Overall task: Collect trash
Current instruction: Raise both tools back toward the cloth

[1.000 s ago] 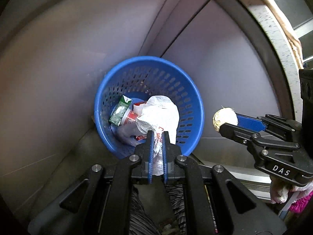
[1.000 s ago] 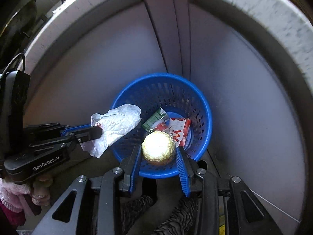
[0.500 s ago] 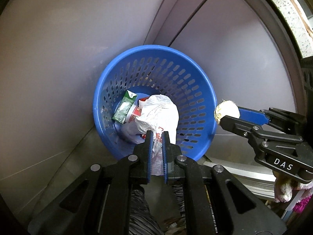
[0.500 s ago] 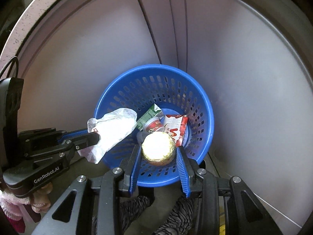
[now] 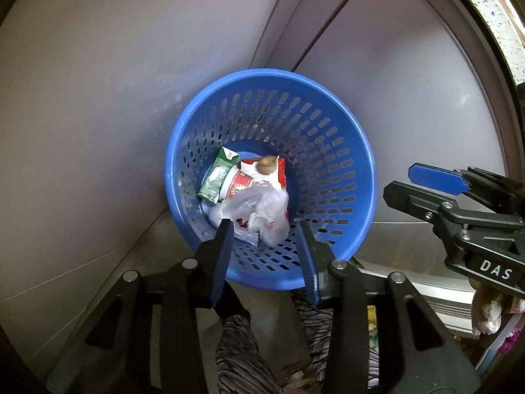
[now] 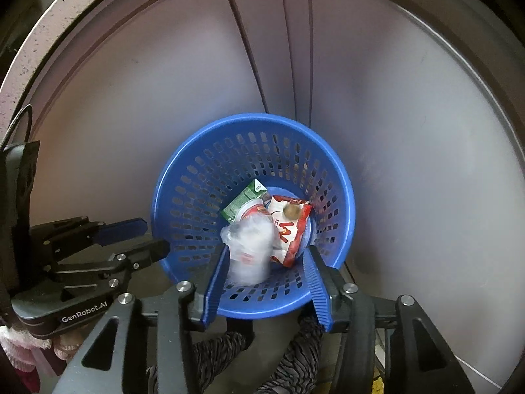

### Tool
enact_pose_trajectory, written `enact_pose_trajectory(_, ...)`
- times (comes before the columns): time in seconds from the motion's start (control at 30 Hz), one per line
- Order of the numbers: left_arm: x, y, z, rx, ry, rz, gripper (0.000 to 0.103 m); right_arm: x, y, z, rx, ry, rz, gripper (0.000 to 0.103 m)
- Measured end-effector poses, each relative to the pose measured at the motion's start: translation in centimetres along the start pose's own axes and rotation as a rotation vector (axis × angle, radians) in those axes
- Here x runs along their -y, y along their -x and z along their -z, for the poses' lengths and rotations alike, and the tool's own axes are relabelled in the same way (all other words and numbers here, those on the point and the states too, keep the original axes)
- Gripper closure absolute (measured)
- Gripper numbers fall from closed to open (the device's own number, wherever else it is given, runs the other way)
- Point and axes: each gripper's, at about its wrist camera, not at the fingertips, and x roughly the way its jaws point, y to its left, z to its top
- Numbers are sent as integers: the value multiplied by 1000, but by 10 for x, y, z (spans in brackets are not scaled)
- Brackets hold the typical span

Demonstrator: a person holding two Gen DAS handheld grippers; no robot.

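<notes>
A blue perforated basket (image 5: pixel 357 151) (image 6: pixel 197 180) stands on the floor below both grippers. In it lie a green carton (image 5: pixel 218 175) (image 6: pixel 244 200), a red-and-white cup (image 5: pixel 239 182), a red snack packet (image 6: pixel 288 233), a crumpled clear plastic bag (image 5: pixel 259 210) (image 6: pixel 251 249) and a small foil ball (image 5: pixel 266 164) (image 6: pixel 291 210) resting on the packet. My left gripper (image 5: pixel 264 223) (image 6: pixel 154 236) hangs over the basket's near rim, jaws opening, nothing between them. My right gripper (image 6: pixel 267 252) (image 5: pixel 402 180) is beside it, jaws also opening and empty.
Grey cabinet doors (image 6: pixel 410 131) rise behind the basket, under a speckled counter edge (image 5: pixel 485 16). A person's striped trouser legs (image 5: pixel 236 344) stand just in front of the basket. A hand in a pink sleeve (image 5: pixel 489 308) holds the right gripper.
The left jaws parted and the plastic bag dropped into the basket. The right jaws widened and the foil ball fell onto the red packet. The left gripper sank a little towards the basket.
</notes>
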Motion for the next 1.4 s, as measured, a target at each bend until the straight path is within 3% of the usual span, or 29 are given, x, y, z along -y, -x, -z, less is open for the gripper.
enact_pose_trajectory(0.4, 9, 27, 1, 36, -9, -11, 64, -1, 29, -3, 34, 6, -17, 46)
enact_pose_trajectory(0.93, 29, 115, -1, 174, -28, -14, 64, 1, 119, -7, 151, 26, -77, 39)
enact_pose_trajectory(1.03, 33, 137, -7, 218, -14, -1, 64, 5, 143, -11, 193, 28, -91, 32)
enact_pose_trajectory(1.4, 64, 196, -60, 375, -11, 7, 64, 56, 219, -42, 320, -24, -150, 26)
